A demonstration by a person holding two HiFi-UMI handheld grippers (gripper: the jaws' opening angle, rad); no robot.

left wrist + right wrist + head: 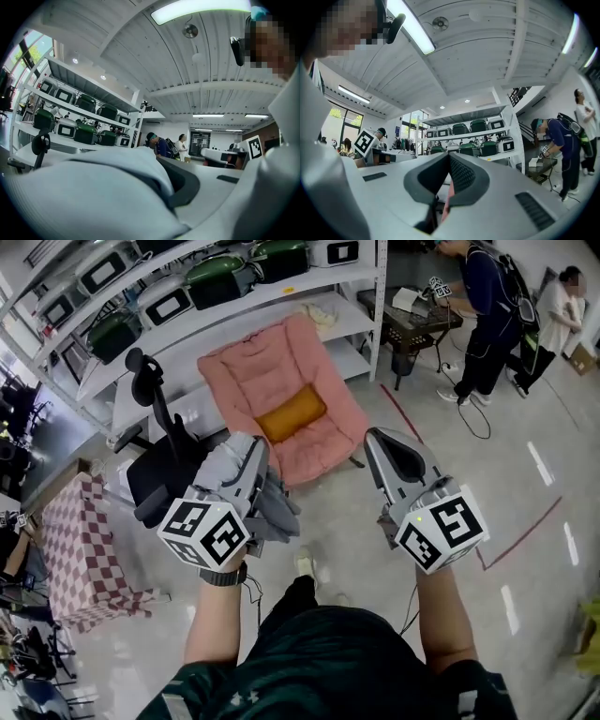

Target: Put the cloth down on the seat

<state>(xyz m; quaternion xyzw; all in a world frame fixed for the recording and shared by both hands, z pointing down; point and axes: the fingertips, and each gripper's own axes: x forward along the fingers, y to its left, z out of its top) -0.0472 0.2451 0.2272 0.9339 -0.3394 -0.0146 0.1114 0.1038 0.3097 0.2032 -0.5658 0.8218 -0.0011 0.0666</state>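
Observation:
My left gripper [256,454] is shut on a grey cloth [277,509] that hangs in folds from its jaws, held at chest height. In the left gripper view the cloth [89,197] drapes over the jaws and hides most of them. Beside it my right gripper [377,439] is shut with nothing in it; in the right gripper view its dark pads [461,176] meet at the tip. A pink padded seat [272,381] with an orange cushion [292,412] stands on the floor ahead, beyond both grippers.
A black office chair [159,460] stands left of the pink seat. White shelves [234,306] with green and black cases run behind it. A checkered cloth [80,549] covers something at the left. Two people [492,310] stand by a table at the back right.

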